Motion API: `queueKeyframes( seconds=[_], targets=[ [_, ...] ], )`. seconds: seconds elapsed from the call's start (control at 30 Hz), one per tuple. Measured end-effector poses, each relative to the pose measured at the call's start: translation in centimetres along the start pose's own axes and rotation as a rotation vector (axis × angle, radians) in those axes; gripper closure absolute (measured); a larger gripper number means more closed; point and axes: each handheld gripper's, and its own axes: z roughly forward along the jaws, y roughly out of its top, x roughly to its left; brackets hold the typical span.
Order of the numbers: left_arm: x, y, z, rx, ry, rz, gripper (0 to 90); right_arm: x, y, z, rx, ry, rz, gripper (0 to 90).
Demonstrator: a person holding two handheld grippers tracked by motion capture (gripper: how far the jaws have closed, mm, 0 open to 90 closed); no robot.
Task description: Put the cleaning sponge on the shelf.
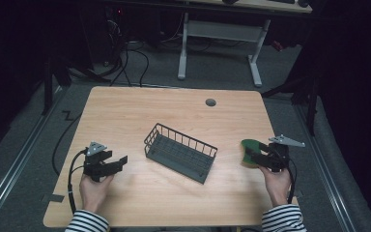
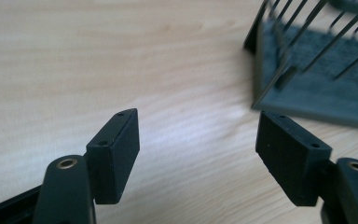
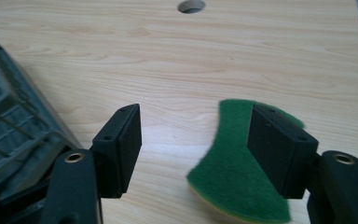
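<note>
A dark wire basket stands skewed in the middle of the wooden table; nothing lies in it. A green scouring sponge with a yellow underside lies flat near the right edge. My right gripper is low over it and open. In the right gripper view its jaws stand wide apart: the right jaw is over the sponge, the left jaw over bare wood. My left gripper is open near the table's left front and points at the basket. Between its jaws there is only wood, with the basket's corner just beyond.
A round cable hole sits at the table's far middle. Bare wood lies between each gripper and the basket. The table's right edge runs close beside the right hand. Beyond the table are a desk frame and cables on the floor.
</note>
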Motion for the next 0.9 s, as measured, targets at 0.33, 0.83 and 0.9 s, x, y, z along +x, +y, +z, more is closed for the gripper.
queueKeyframes(
  seconds=[0.33, 0.83, 0.9],
  targets=[
    [0.7, -2.4, 1.4, 0.038, 0.072, 0.017, 30.4, -1.6, -0.2, 1.7, 0.081, -0.081, 0.031, 31.4],
    [0.1, -2.5, 1.7, 0.048, 0.132, 0.083, 27.6, -1.9, 0.3, 6.0, 0.219, -0.18, 0.072, 25.7],
    [0.1, -2.5, 1.7, 0.048, 0.132, 0.084, 27.6, -1.9, 0.5, 6.3, 0.234, -0.192, 0.071, 25.3]
  ],
)
